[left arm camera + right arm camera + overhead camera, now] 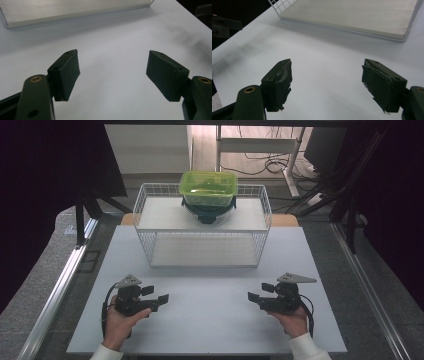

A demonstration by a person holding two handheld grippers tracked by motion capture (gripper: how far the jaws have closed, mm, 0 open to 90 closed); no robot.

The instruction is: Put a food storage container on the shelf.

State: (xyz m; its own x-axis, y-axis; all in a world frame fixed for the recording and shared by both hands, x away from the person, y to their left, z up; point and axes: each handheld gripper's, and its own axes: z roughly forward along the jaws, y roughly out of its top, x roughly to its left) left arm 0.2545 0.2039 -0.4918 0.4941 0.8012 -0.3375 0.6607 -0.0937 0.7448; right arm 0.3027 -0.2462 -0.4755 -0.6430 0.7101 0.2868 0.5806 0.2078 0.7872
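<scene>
At the table's near left, the left gripper rests in a hand, jaws spread wide, empty. Mid-table, a white wire rack carries a translucent green lidded container on its top shelf — sitting over something dark. Right gripper — likewise wide, empty.

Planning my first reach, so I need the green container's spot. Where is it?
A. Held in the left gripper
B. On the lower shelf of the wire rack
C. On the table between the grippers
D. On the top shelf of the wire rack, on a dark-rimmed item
D: the green container sits on a dark-rimmed item on the wire rack's top shelf; both grippers are open and hold nothing.
</scene>
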